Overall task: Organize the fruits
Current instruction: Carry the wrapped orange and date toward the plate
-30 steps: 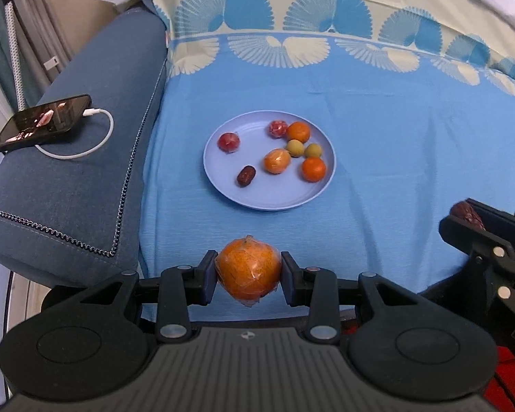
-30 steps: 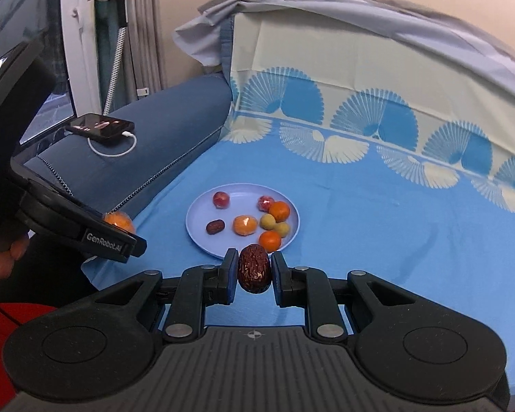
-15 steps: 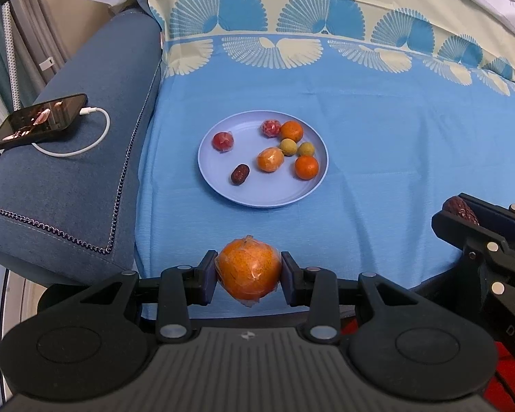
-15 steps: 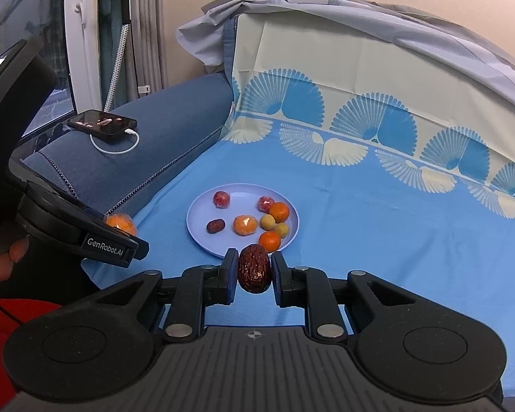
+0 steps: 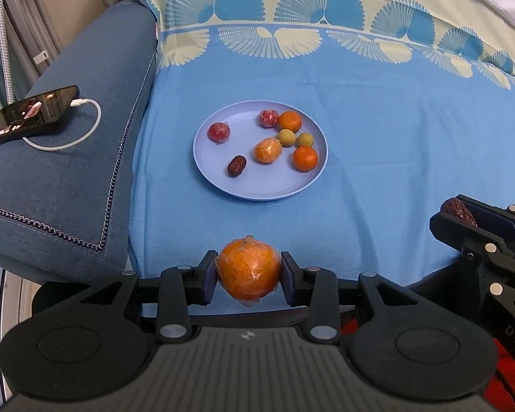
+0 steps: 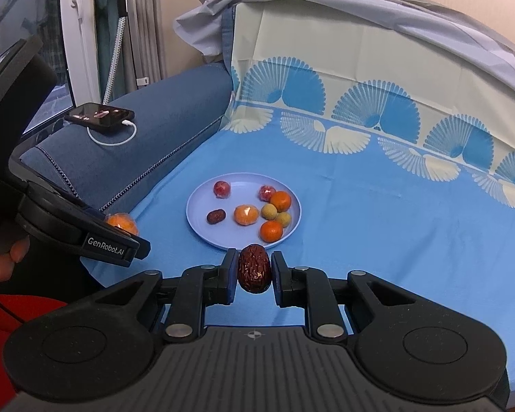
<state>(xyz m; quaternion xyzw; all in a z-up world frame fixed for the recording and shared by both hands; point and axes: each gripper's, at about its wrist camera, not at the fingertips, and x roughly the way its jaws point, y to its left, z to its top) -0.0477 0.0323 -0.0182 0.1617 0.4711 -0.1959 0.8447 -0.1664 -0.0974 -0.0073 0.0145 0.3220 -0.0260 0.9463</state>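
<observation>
**Both fruits held, plate a little closer now**

Our left tool (image 5: 248,272) is shut tight on a wrapped orange (image 5: 248,271), low in the middle of the left view. Our right tool (image 6: 254,269) is shut on a brown date (image 6: 254,267), low in the middle of the right view.

What changed? Not much in our grip: both fruits sit between the fingers the same way as a second ago. The plate (image 5: 223,185) has slid a bit in the left view, from nearer the middle to a touch higher and to the right. So we think we are moving both tools slowly over the blue bed sheet (image 5: 395,137) toward it.

The plate sits in the middle of both views. It already has fruit on it: another date (image 5: 236,166), small oranges, red ones and two yellow-green ones.

The phone (image 5: 31,113) lies on the sofa arm at the upper left, well apart from the plate.

We guess the next step is to set our two fruits on the plate. Neither is over it yet.
</observation>
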